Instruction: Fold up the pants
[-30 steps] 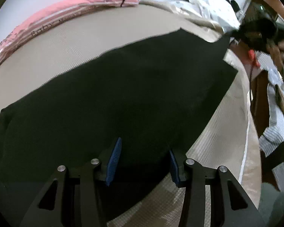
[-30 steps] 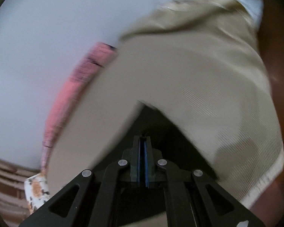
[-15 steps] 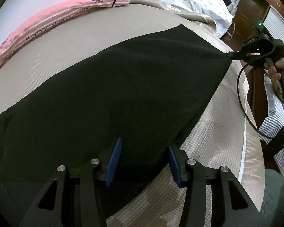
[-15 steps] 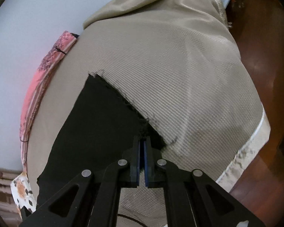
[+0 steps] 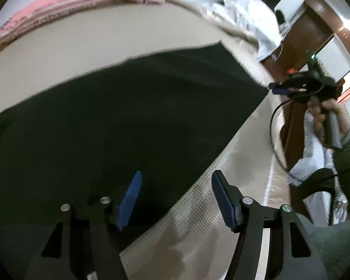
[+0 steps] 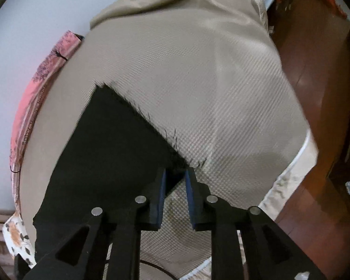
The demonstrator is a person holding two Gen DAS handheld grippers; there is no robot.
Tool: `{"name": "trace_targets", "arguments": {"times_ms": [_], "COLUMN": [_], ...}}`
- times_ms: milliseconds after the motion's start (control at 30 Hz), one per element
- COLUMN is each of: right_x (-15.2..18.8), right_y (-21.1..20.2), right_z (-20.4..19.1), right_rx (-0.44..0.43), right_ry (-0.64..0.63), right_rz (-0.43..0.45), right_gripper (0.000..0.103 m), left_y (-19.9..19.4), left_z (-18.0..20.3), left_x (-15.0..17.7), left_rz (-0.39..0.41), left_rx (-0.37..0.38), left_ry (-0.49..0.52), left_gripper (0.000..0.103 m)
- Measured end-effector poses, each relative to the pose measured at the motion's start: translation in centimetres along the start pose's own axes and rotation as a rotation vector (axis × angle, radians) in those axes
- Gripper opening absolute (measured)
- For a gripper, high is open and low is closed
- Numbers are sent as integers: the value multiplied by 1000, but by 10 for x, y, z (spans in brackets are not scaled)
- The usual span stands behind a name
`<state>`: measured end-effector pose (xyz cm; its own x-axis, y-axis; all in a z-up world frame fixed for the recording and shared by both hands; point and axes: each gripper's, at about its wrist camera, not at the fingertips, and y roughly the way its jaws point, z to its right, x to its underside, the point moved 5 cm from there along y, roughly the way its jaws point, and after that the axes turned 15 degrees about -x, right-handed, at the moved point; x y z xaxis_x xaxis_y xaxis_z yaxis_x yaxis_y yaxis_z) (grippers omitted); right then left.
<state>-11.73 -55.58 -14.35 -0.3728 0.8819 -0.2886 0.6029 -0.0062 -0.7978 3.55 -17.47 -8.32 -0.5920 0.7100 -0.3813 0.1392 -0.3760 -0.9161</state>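
Black pants [image 5: 128, 116] lie spread flat on the beige bed cover [image 5: 81, 46]. My left gripper [image 5: 176, 177] hovers over their near edge, its jaws opening; the edge runs under the gap and neither blue pad touches cloth. In the right wrist view the pants [image 6: 109, 151] end in a frayed hem corner that lies between the blue pads of my right gripper [image 6: 176, 173]. Its jaws are opening too, with a gap on both sides of the cloth. The left wrist view shows the right gripper [image 5: 281, 90] just off that far corner, held by a person's hand [image 5: 326, 116].
A pink rolled blanket [image 5: 70, 2] lines the bed's far side along the white wall. White patterned bedding [image 5: 252, 16] is bunched at the far right corner. The bed's piped edge [image 6: 289, 170] drops to a brown wooden floor [image 6: 315, 93] on the right.
The right gripper, shut on the hem corner before, has parted its jaws and the corner now rests on the bed. The left gripper's jaws have widened and it has lifted slightly.
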Motion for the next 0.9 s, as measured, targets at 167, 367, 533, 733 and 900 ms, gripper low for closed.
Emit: {"name": "trace_targets", "arguments": {"times_ms": [167,367,533,733,900], "right_x": [-8,22,77,145,195], "right_y": [-17,36,95,151,186], "right_z": [-56,-186,-293,-389,-425], "right_rx": [-1,-236,-442,-556,-572], "right_ry": [-174,-483,-645,-830,-949], "right_rz": [63,-139,-399,-601,-738], "right_gripper": [19,19,19,20,20], "left_y": [-44,-61,-51,-38,-37], "left_z": [-50,-131,-173,-186,-187], "left_x": [-7,11,47,76,84], "left_rz": [126,180,115,50,49], "left_rx": [-113,-408,-497,-574,-608], "left_ry": [-110,-272,-353,-377,-357], "left_gripper": [68,68,68,68,68]}}
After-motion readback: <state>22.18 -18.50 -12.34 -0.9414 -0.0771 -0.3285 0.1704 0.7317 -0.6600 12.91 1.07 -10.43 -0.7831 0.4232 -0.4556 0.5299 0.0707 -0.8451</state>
